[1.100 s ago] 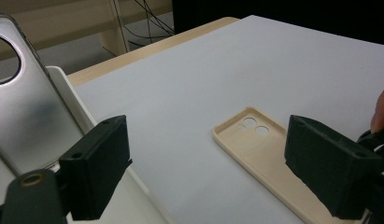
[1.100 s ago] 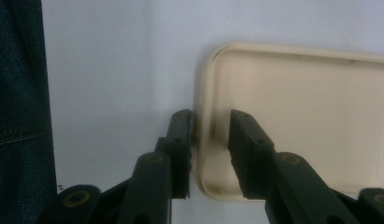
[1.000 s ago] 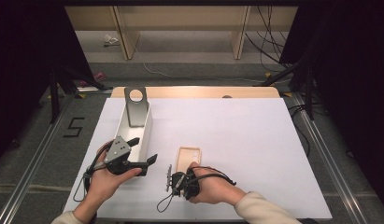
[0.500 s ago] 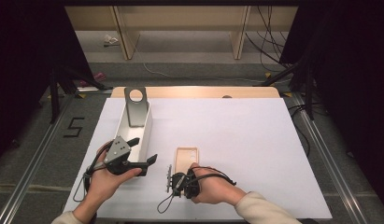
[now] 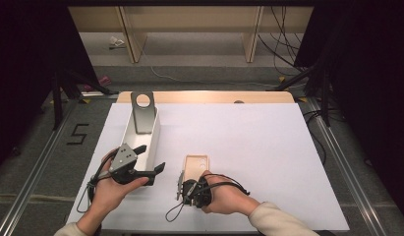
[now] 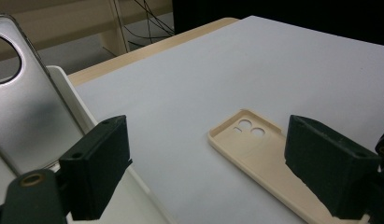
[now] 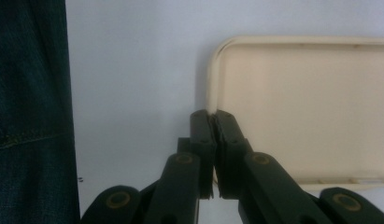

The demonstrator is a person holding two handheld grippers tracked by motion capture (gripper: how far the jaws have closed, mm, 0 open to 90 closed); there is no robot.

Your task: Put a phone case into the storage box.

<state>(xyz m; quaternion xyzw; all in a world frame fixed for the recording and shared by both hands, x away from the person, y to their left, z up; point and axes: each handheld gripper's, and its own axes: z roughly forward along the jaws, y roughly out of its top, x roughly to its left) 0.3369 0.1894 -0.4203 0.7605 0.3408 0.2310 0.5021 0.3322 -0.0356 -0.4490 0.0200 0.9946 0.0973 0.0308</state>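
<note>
A beige phone case (image 5: pixel 195 164) lies open side up on the white table top (image 5: pixel 248 147). My right gripper (image 5: pixel 181 181) is at the case's near left corner, and the right gripper view shows its jaws (image 7: pixel 212 116) shut on the case's (image 7: pixel 302 107) side rim. My left gripper (image 5: pixel 150 159) hovers open over the near end of a white box (image 5: pixel 156 133), left of the case. Its two black jaws stand wide apart with nothing between them (image 6: pixel 213 172), and the case (image 6: pixel 257 149) lies beyond. A silver phone shell (image 5: pixel 142 111) with a round hole leans in the box's far end.
The white box's wall (image 6: pixel 70 91) and the silver shell (image 6: pixel 26 107) sit close to the left gripper's left jaw. Dark blue denim (image 7: pixel 31 116) shows at the left of the right gripper view. Cables (image 5: pixel 170 214) trail from both grippers. Bare table stretches to the right.
</note>
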